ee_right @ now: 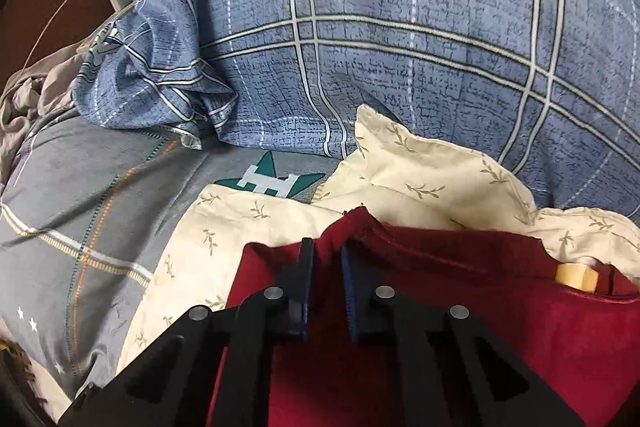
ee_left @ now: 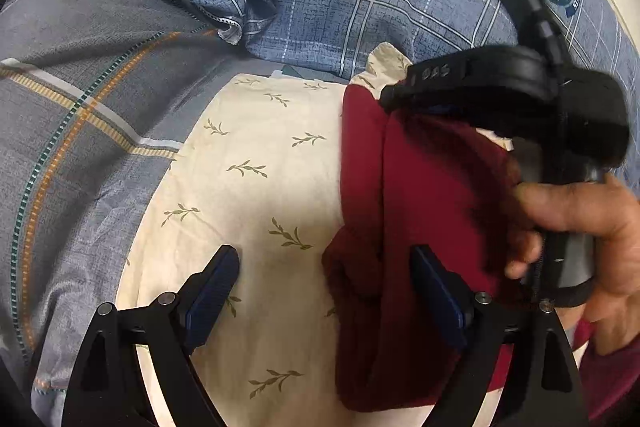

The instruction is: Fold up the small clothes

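Pinching soft maroon garment [ee_right: 460, 307] fold, right tool [ee_right: 327, 259], left tool [ee_left: 324, 267] spread wide, leaf-print cream cloth [ee_left: 256, 187]

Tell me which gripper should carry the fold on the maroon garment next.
Right. The right gripper is already shut on the maroon garment at its top edge. The left gripper is open, its pads straddling the garment's edge over the cream cloth, gripping nothing.
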